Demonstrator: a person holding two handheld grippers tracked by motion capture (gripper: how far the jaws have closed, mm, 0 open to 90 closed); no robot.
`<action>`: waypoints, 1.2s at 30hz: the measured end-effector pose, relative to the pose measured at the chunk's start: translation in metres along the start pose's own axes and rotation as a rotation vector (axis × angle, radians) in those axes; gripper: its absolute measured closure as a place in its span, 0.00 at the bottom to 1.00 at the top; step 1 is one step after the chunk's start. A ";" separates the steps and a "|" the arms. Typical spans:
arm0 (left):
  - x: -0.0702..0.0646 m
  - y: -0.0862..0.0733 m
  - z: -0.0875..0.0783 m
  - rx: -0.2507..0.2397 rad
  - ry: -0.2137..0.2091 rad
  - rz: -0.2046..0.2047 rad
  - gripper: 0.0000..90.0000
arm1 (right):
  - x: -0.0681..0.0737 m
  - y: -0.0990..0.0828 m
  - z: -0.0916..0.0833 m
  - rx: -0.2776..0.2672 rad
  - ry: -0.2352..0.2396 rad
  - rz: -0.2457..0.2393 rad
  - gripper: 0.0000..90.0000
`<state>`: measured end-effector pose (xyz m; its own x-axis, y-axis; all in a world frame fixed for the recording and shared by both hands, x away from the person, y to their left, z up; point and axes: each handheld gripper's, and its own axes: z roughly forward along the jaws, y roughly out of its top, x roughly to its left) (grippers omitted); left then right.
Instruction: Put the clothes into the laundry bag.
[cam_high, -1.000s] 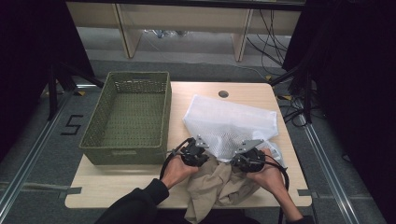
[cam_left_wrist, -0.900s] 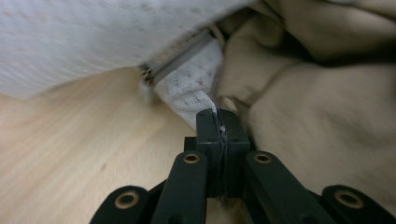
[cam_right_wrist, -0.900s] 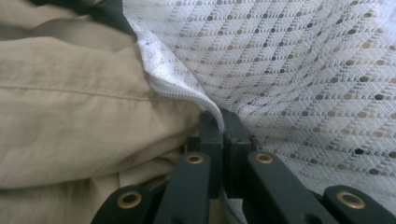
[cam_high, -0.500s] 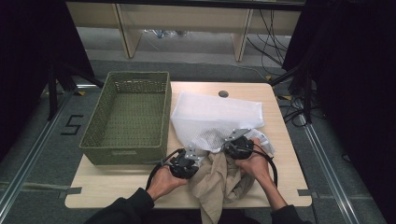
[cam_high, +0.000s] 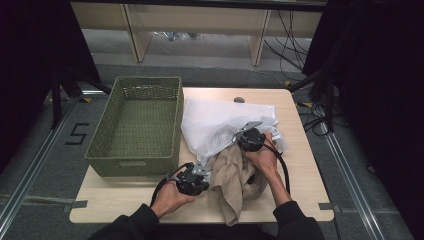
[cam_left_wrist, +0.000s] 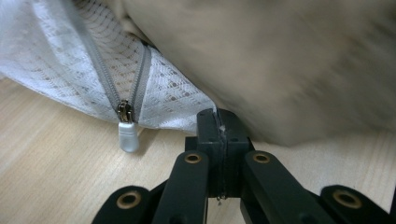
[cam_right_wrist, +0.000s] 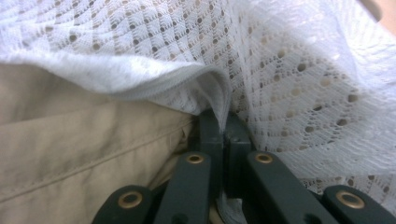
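White mesh laundry bag (cam_high: 220, 125) with a grey zipper (cam_left_wrist: 125, 111) is spread on the light wooden table (cam_high: 300, 150), beside the green woven basket (cam_high: 137, 122). Beige cloth (cam_high: 232, 182) lies partly inside its opening. Its edge is pinched by the closed left gripper (cam_left_wrist: 218, 122) and closed right gripper (cam_right_wrist: 225, 128).

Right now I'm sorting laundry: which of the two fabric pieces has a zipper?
The white mesh bag: its grey zipper shows in the left gripper view. The beige garment beside it shows plain cloth and seams.
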<state>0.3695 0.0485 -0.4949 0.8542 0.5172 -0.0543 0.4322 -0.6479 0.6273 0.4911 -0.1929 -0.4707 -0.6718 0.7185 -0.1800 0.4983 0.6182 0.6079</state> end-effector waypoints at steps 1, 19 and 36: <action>0.002 0.000 -0.002 0.020 -0.001 0.036 1.00 | -0.002 0.002 -0.002 0.009 -0.005 -0.005 1.00; -0.013 0.001 -0.050 -0.146 0.007 -0.060 0.53 | 0.000 -0.020 -0.091 -0.107 0.088 -0.079 1.00; -0.079 0.037 0.021 -0.055 0.003 0.086 0.23 | 0.026 -0.017 -0.126 -0.136 0.106 -0.163 1.00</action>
<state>0.3235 -0.0279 -0.4835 0.8866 0.4626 0.0037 0.3407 -0.6584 0.6711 0.3962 -0.2245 -0.3880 -0.7945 0.5711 -0.2065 0.3051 0.6694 0.6773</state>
